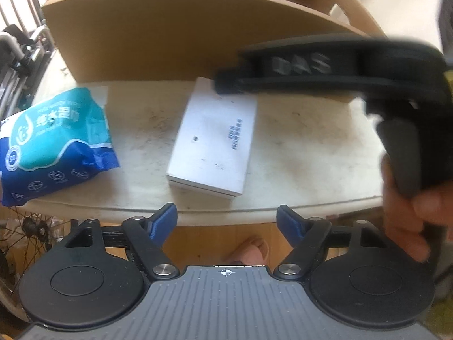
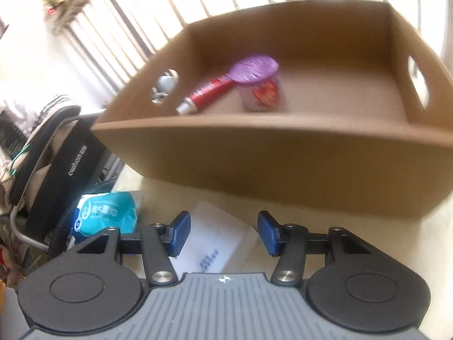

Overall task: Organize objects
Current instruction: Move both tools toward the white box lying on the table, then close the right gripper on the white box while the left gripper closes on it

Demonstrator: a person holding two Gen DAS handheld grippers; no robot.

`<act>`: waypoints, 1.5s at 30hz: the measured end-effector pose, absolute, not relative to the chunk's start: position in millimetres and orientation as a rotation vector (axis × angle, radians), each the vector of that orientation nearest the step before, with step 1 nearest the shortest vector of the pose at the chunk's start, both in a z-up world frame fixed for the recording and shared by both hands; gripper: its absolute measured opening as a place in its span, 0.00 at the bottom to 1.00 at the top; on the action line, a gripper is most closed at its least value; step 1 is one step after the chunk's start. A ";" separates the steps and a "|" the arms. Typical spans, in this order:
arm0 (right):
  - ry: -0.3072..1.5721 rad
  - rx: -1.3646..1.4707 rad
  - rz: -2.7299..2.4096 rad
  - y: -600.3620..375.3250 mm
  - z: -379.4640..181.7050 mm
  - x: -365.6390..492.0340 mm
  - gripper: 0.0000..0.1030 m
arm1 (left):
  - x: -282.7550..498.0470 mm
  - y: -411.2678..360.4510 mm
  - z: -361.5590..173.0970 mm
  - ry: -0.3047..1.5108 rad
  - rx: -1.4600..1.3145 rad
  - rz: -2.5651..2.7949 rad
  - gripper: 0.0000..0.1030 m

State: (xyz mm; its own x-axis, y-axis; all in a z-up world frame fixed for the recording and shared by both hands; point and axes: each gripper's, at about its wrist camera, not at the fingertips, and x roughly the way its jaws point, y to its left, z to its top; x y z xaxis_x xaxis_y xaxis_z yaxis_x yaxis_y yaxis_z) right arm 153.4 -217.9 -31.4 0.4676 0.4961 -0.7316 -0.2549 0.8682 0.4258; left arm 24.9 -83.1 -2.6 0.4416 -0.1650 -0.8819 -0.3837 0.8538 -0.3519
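ahead of our left gripper [image 1: 226, 221] the flat box [image 1: 212, 138] lies on the table [image 1: 305, 141], just past the jaws. the wipes pack [image 1: 53, 144] lies left of it, well apart. behind both stands the cardboard tray [image 1: 136, 36]. our right gripper [image 2: 223, 233] hangs over the flat box's far end, the tray just beyond its jaws. in the tray the cup [image 2: 259, 85] stands with the tube [image 2: 206, 93] lying at its left, touching it.

Brown box [image 2: 254, 153] holds a purple-lidded cup [image 2: 259, 85] and red tube [image 2: 206, 93]. White carton [image 1: 212, 138], blue-teal wipes [image 1: 53, 144], blue pads [image 2: 179, 233].
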 end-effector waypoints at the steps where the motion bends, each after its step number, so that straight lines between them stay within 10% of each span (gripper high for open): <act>1: 0.978 0.261 0.479 -215.1 -32.1 156.4 0.54 | 25.8 -84.8 -2.2 1.118 -0.555 0.139 0.71; 45: 1.151 0.586 0.528 -281.7 -77.6 148.9 0.55 | 97.6 -120.6 -20.1 1.117 -0.102 0.094 0.71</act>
State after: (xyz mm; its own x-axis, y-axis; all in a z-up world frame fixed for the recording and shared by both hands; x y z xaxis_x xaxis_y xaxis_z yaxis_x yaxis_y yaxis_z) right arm 148.9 -281.7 -77.6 0.3197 0.6590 -0.6808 -0.0865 0.7358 0.6716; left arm 97.6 -120.6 -20.1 0.4354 0.0242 -0.8999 -0.1266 0.9914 -0.0346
